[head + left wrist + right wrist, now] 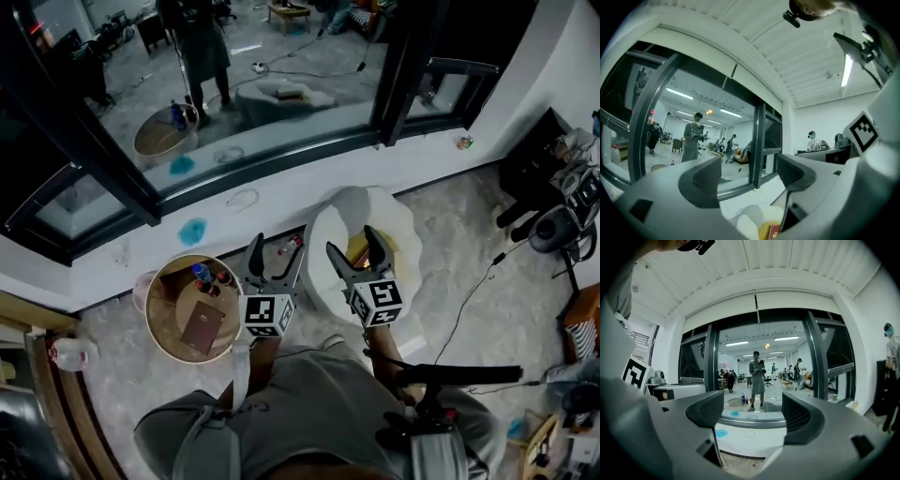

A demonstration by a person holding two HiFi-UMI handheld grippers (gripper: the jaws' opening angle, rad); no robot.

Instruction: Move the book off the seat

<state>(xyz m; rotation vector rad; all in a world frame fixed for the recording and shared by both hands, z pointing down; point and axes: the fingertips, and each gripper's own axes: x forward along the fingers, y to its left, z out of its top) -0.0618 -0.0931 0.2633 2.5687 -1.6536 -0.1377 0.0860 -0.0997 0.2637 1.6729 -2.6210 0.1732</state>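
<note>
Stone floor (441,244); seat (323,234) holds a thin book (774,230), likely stiff and light: pinch its edge. Left gripper (275,251), right gripper (354,246) gape empty.

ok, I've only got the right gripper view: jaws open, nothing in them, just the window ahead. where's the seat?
Observer: In the head view the right gripper hangs over the white seat, which is by the wall under the window.
Operator: anything on it?
Observer: The left gripper view shows a yellow item on it, with what looks like a dark red book on top.
Operator: left gripper?
Observer: The left gripper is open and empty, next to a round table with a brown book and bottles on it.
</note>
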